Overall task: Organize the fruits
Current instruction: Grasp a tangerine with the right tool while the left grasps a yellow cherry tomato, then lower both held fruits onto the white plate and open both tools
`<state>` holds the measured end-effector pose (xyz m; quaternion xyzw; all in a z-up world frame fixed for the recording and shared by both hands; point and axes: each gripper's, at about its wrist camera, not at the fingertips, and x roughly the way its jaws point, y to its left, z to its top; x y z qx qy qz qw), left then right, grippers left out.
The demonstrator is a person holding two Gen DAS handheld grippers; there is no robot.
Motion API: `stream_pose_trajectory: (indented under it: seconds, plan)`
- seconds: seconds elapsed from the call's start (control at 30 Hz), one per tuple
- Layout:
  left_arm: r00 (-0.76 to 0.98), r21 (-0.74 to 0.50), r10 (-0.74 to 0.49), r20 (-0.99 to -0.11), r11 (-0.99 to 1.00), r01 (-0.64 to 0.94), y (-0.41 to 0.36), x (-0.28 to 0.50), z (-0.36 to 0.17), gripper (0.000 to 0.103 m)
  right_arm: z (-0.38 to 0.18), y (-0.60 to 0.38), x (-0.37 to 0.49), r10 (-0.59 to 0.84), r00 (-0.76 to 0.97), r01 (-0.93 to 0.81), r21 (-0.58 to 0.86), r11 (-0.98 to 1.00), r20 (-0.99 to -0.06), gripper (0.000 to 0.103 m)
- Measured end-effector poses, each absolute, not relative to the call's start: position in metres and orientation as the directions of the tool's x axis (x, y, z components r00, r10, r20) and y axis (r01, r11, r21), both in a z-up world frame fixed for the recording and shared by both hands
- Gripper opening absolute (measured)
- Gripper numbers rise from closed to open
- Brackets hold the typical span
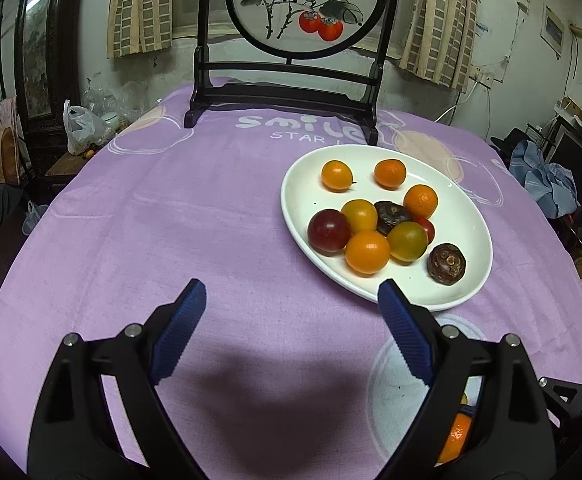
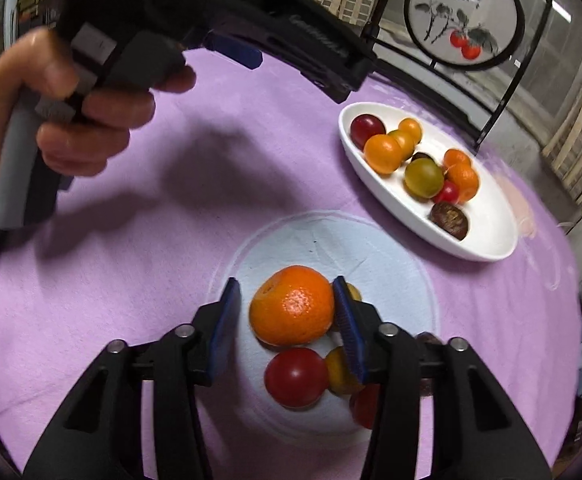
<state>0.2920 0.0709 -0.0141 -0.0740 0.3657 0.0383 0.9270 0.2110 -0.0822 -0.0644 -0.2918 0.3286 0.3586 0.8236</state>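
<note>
Right tongs (image 2: pixel 285 312) narrowed around orange (image 2: pixel 291 306), right pad touching; soft, round: grip its widest middle; left tongs (image 1: pixel 291 300) wide, empty.

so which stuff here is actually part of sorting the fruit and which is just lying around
Part of the job:
- white plate with small fruits
- mandarin between the right gripper pads, left pad apparently not touching
- red tomato on the pale blue circle
- left gripper, open and empty

Just lying about:
- persimmon painting on a stand
- plastic bag
- blue cloth
</note>
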Motion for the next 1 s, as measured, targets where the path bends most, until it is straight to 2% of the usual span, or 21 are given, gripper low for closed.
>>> stream_pose_trajectory:
  seconds: [0.07, 0.13, 0.2, 0.27, 0.3, 0.4, 0.47, 0.53, 0.63, 0.67, 0.7, 0.77, 1.0]
  plan:
    - [0.728, -0.109, 0.017, -0.685, 0.986, -0.126, 0.071, 0.292, -0.014, 0.090, -0.064, -0.084, 0.211, 0.398, 0.529, -0.778, -0.242, 0.580, -0.749, 0.041]
    - [0.726, -0.107, 0.020, -0.688, 0.986, -0.129, 0.071, 0.293, -0.014, 0.090, -0.059, -0.091, 0.217, 0.428, 0.503, -0.779, -0.180, 0.600, -0.751, 0.041]
    - [0.723, -0.103, 0.021, -0.690, 0.986, -0.127, 0.071, 0.293, -0.014, 0.090, -0.046, -0.105, 0.226, 0.501, 0.470, -0.773, -0.065, 0.631, -0.726, 0.041]
    - [0.716, -0.106, 0.004, -0.698, 0.988, -0.109, 0.069, 0.293, -0.015, 0.090, -0.023, -0.135, 0.247, 0.609, 0.448, -0.725, 0.132, 0.676, -0.654, 0.041]
    - [0.704, -0.121, -0.037, -0.710, 0.990, -0.070, 0.066, 0.294, -0.016, 0.090, -0.014, -0.154, 0.258, 0.647, 0.457, -0.683, 0.225, 0.695, -0.611, 0.041]
    - [0.654, -0.190, -0.199, -0.730, 0.978, 0.086, 0.051, 0.292, -0.019, 0.090, -0.004, -0.201, 0.283, 0.647, 0.535, -0.548, 0.359, 0.755, -0.544, 0.041]
    - [0.613, -0.199, -0.282, -0.738, 0.959, 0.203, 0.030, 0.288, -0.021, 0.089, -0.004, -0.220, 0.292, 0.607, 0.584, -0.471, 0.384, 0.794, -0.539, 0.041]
    - [0.580, -0.170, -0.323, -0.748, 0.938, 0.303, 0.007, 0.280, -0.024, 0.083, -0.006, -0.227, 0.296, 0.600, 0.589, -0.437, 0.411, 0.800, -0.541, 0.041]
    - [0.547, -0.119, -0.329, -0.769, 0.916, 0.384, -0.021, 0.272, -0.031, 0.063, -0.010, -0.227, 0.300, 0.605, 0.571, -0.420, 0.436, 0.796, -0.555, 0.041]
    - [0.539, -0.094, -0.316, -0.781, 0.912, 0.399, -0.029, 0.270, -0.036, 0.051, -0.010, -0.226, 0.298, 0.598, 0.574, -0.419, 0.427, 0.802, -0.560, 0.041]
    - [0.531, -0.082, -0.307, -0.789, 0.911, 0.404, -0.034, 0.270, -0.040, 0.044, -0.009, -0.224, 0.297, 0.595, 0.575, -0.424, 0.418, 0.804, -0.561, 0.041]
    - [0.511, -0.075, -0.296, -0.807, 0.910, 0.408, -0.038, 0.271, -0.047, 0.040, -0.009, -0.223, 0.295, 0.603, 0.568, -0.434, 0.418, 0.798, -0.560, 0.041]
    - [0.459, -0.086, -0.305, -0.835, 0.895, 0.438, -0.046, 0.271, -0.061, 0.038, -0.010, -0.220, 0.296, 0.612, 0.549, -0.447, 0.419, 0.791, -0.569, 0.041]
